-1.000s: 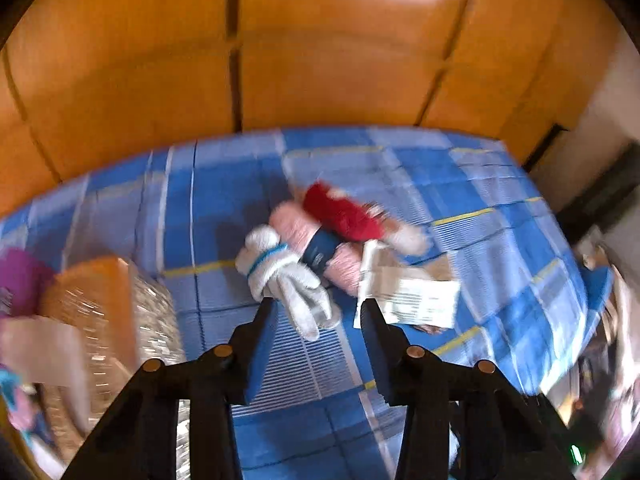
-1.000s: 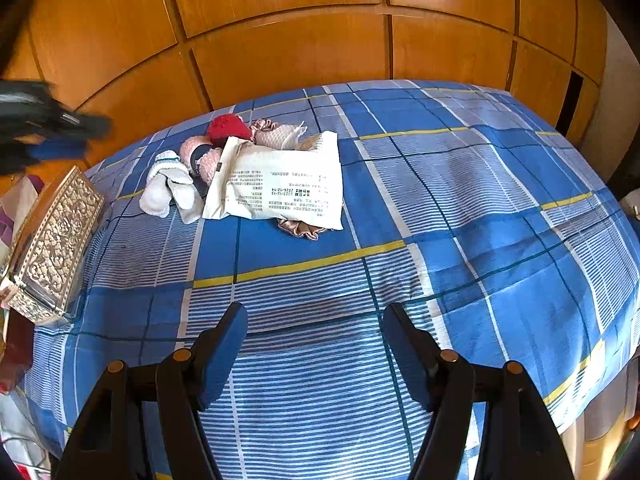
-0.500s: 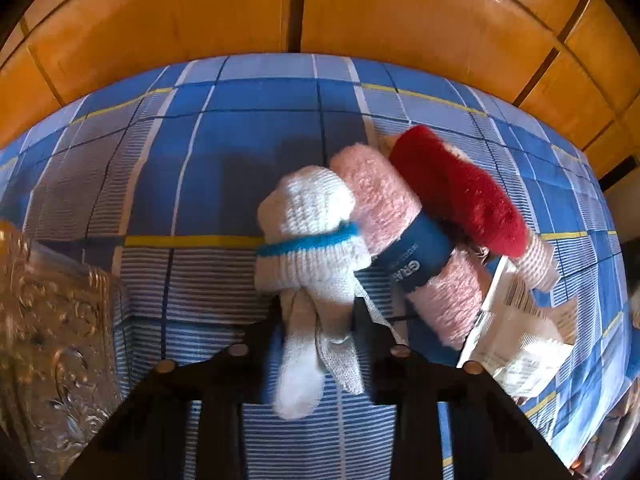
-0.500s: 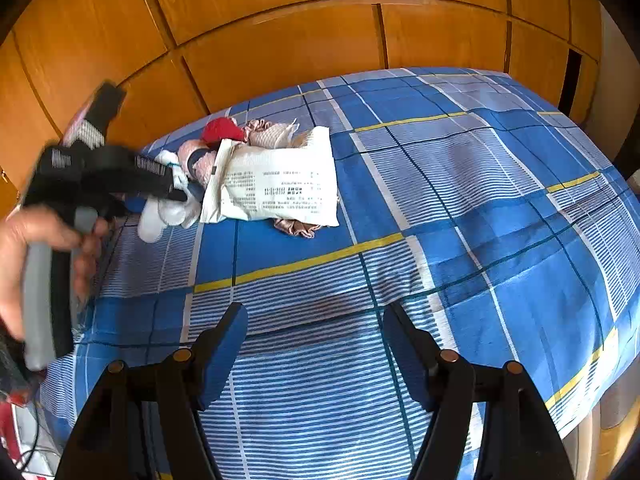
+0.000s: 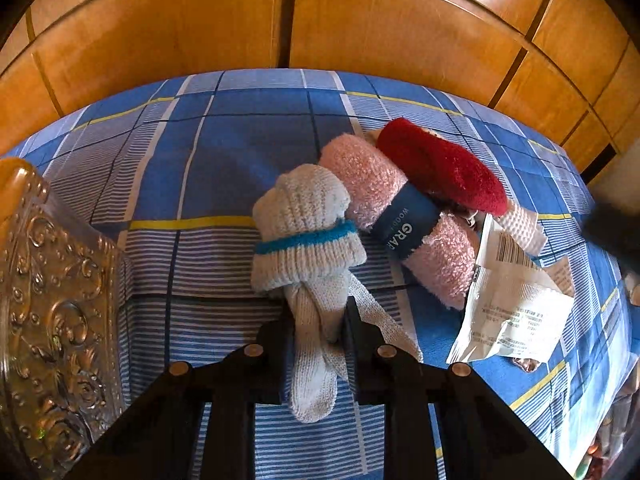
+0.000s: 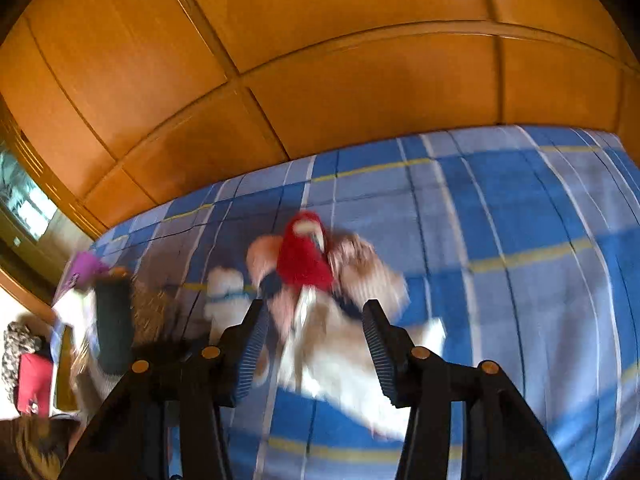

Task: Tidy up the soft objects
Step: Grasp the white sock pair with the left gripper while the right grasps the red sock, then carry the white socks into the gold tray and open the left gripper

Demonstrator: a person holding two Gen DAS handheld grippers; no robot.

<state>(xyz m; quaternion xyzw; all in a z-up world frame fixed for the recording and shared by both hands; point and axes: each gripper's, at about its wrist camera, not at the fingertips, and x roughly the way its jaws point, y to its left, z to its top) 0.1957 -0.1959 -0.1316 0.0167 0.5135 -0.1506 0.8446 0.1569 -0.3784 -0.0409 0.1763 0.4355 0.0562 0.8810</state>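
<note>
Closest in the left wrist view, the left gripper [image 5: 318,320] has its two black fingers pinched together on the loose tail ends of the white sock bundle [image 5: 306,236], the one with the thin blue band round it. The rolled head of that bundle sits just past the fingertips on the blue plaid bedspread [image 5: 224,152], and the tails hang back between the fingers toward the camera.

Off to the left edge there's an ornate silver embossed box [image 5: 56,320], right next to the gripper but not touching the sock as far as I can see.

Just beyond the white bundle, touching it on the right, is a fluffy pink sock roll [image 5: 392,216] with a dark blue paper label wrapped round its middle. Leaning against the far side of that is a red sock [image 5: 440,168] with a white ribbed cuff. A crinkly white packet [image 5: 516,304] with a barcode lies on the bedspread to the right of the pink roll.

Right wrist view is really motion-blurred. The right gripper [image 6: 316,320] has its jaws wide apart with nothing in them, hovering over the same pile, the red sock [image 6: 306,260] just ahead of the fingertips.

Furthest back in both views is a wall of orange-brown wooden panels [image 5: 200,32].
</note>
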